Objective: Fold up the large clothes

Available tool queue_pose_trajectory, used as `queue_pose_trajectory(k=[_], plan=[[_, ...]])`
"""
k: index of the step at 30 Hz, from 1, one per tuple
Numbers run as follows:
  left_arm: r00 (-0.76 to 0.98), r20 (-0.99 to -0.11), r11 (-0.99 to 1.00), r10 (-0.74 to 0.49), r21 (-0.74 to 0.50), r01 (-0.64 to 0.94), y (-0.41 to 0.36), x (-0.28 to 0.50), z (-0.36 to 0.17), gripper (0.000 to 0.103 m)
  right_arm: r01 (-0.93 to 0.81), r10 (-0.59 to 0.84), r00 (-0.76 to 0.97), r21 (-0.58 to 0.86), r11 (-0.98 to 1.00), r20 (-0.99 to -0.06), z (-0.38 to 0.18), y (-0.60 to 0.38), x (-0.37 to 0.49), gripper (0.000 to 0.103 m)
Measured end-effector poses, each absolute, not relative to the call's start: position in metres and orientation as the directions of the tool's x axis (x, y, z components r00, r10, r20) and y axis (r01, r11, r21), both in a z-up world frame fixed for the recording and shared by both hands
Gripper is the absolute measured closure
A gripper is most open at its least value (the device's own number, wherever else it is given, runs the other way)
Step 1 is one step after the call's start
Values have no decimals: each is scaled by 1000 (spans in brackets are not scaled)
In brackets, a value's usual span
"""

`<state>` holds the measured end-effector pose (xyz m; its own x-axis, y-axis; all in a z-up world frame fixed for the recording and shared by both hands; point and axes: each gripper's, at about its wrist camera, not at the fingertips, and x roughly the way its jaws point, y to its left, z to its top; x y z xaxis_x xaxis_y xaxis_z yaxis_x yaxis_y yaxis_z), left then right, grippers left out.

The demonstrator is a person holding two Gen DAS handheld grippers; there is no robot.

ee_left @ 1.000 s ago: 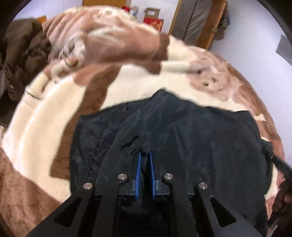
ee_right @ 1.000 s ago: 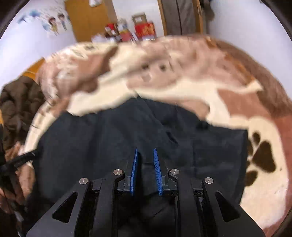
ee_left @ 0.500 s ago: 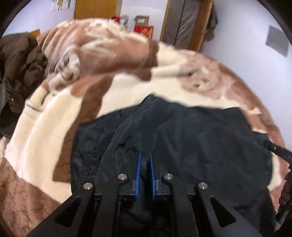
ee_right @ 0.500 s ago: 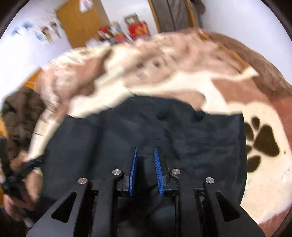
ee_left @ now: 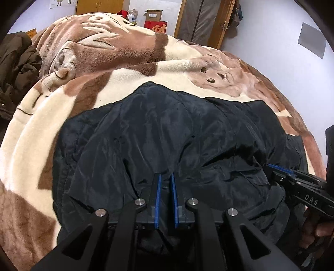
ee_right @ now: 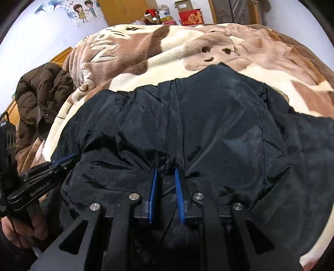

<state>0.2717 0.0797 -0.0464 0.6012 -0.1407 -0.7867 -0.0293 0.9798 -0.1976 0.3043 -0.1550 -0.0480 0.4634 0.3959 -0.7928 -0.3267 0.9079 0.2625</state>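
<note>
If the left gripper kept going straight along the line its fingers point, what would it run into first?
The left gripper is already shut on the black jacket, so more of that jacket's bunched fabric lies directly ahead, with the brown and cream blanket beyond its far edge. Depth is hard to judge here.

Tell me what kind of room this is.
Most likely a bedroom in a home. A plush bear-print blanket covers what looks like a bed, a wooden door stands behind it, and cartoon stickers decorate the wall. A black jacket lies on the blanket.
</note>
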Motion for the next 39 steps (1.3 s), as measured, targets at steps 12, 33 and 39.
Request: queue_pose_trajectory(k=[12,33,39], plan=[[553,-790,961,-266,-263,88,35,224,-61,92,-297,430,432,325,898,-792,-64,-182,274,84],[519,-824,971,-226,-234,52,35,217,-82,92,-295,411,360,316,902,-837,-107,-167,256,84],[535,-821,978,-201,-197,66,29,217,-88,92,-304,395,393,289,908,-830,-116,-162,252,84]])
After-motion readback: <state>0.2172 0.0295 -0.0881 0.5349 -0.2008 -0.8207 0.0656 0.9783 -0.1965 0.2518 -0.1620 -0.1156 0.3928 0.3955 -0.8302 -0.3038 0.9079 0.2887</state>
